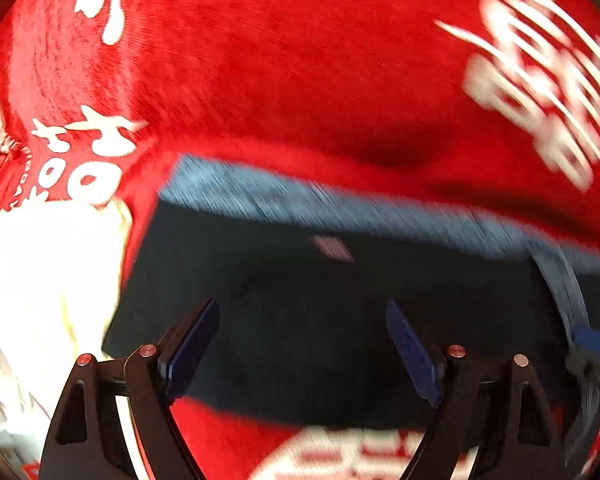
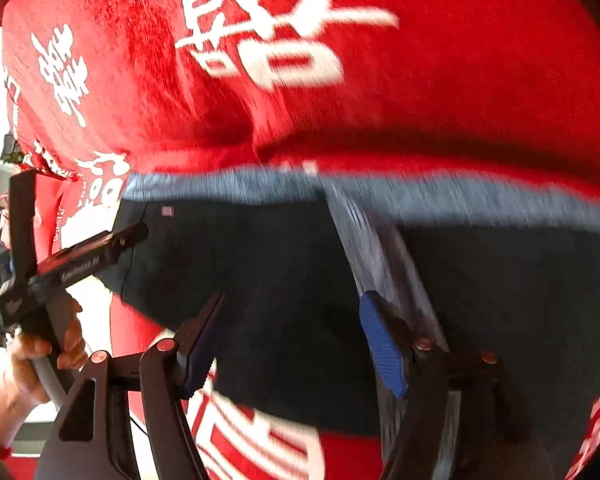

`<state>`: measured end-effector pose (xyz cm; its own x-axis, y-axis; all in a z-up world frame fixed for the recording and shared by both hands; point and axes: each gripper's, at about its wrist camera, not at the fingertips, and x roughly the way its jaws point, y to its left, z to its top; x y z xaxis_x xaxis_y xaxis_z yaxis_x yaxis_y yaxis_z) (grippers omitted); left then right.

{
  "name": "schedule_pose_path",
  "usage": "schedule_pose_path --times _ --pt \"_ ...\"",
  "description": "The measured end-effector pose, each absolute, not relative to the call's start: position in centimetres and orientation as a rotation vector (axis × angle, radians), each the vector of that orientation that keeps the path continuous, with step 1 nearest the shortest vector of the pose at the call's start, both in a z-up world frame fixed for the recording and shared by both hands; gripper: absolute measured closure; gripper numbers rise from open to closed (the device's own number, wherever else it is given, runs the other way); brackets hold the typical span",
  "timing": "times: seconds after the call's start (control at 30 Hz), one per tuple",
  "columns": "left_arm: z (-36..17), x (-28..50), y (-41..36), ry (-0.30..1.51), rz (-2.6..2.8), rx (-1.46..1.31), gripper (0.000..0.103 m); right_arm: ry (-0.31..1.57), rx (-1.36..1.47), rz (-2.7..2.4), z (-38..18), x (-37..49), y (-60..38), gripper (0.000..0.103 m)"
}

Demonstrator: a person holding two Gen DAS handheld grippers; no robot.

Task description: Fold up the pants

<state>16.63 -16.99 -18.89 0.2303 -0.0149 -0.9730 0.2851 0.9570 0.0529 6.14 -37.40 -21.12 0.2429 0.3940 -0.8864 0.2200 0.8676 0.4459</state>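
Observation:
Dark navy pants [image 1: 300,320] with a lighter blue-grey waistband [image 1: 339,208] lie flat on a red cloth with white characters [image 1: 280,60]. My left gripper [image 1: 301,344] is open just above the dark fabric, with nothing between its blue pads. In the right wrist view the same pants [image 2: 268,280] fill the middle, with a grey-blue strip [image 2: 379,252] running down from the waistband [image 2: 459,200]. My right gripper [image 2: 296,340] is open over the fabric, its right pad [image 2: 379,344] next to that strip. Both views are motion-blurred.
The red cloth [image 2: 419,60] covers the surface all around the pants. The person's left hand holding the other gripper's handle [image 2: 52,280] shows at the left of the right wrist view. A bright white area [image 1: 48,280] lies beyond the cloth's left edge.

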Motion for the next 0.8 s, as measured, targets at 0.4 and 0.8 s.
schedule_pose_path --times 0.4,0.8 --pt "-20.6 1.7 -24.6 1.470 -0.520 0.376 0.017 1.353 0.699 -0.147 -19.5 -11.1 -40.7 0.032" --pt "-20.0 -5.4 -27.4 1.469 -0.727 0.381 0.017 1.242 1.010 -0.525 -20.6 -30.4 -44.2 0.032"
